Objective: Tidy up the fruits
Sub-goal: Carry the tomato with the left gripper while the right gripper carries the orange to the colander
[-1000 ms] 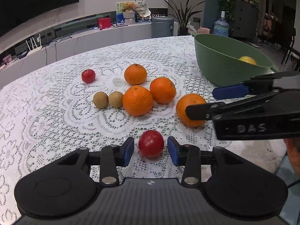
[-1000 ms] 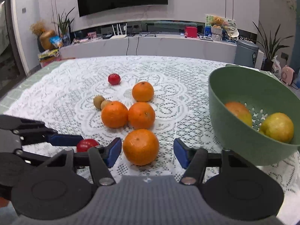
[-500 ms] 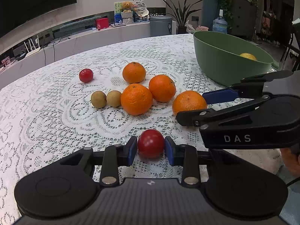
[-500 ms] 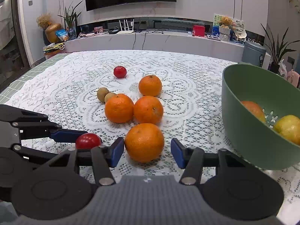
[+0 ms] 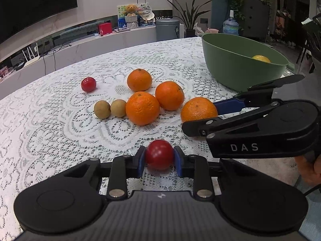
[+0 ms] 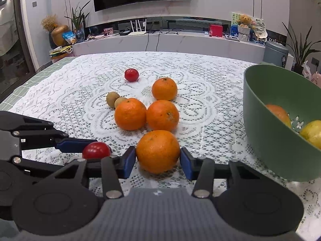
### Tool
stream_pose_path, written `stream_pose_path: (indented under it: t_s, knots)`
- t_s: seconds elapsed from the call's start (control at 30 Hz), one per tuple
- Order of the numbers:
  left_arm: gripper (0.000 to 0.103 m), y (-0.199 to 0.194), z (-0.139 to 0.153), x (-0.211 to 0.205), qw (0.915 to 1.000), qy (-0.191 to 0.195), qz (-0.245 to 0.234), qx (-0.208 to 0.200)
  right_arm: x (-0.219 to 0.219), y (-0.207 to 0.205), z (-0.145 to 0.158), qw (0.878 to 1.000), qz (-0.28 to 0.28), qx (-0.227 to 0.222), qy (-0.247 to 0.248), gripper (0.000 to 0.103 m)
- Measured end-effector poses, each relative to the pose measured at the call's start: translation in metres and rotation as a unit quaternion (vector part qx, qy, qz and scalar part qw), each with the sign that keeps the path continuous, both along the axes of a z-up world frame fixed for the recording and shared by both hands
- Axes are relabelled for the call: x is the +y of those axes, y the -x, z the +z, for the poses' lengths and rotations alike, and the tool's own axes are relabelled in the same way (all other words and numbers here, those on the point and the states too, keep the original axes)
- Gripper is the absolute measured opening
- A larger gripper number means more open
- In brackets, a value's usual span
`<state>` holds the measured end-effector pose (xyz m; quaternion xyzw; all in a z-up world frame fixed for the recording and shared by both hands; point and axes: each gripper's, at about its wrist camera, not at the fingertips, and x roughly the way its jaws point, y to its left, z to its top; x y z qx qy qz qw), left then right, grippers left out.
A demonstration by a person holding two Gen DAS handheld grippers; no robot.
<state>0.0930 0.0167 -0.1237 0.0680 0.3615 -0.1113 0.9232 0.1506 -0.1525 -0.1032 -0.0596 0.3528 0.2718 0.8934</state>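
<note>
While both claws sit low over the lace-covered bench (image 6: 210, 80), the left claw (image 5: 159, 157) has closed its blue pads onto a red cherry tomato (image 5: 159, 154), pinching it where it rests on the lace near the bench's near edge. The right claw (image 6: 158, 158) has just been narrowing around the nearest orange (image 6: 158, 151); its pads stand at the fruit's sides, and I cannot tell whether they press it yet. Further in toward the bench's middle lie three more oranges (image 6: 162, 115), two small brown fruits (image 5: 102, 109) and a second tomato (image 6: 131, 75). The green bowl (image 6: 266, 132) stands at the right edge, holding an orange and a yellow fruit (image 6: 313, 132).
</note>
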Motion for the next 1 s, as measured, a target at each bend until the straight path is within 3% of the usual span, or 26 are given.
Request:
stream_pose_path:
  t_s: [0.47, 1.0]
  knots:
    - [0.032, 0.006, 0.016, 0.007, 0.9992, 0.024, 0.031, -0.009, -0.017, 0.009, 0.023, 0.999, -0.025, -0.014, -0.028, 0.045]
    - [0.032, 0.002, 0.071, -0.015, 0.9976, 0.047, 0.022, -0.045, -0.080, 0.023, 0.076, 0.991, -0.094, -0.064, -0.069, 0.044]
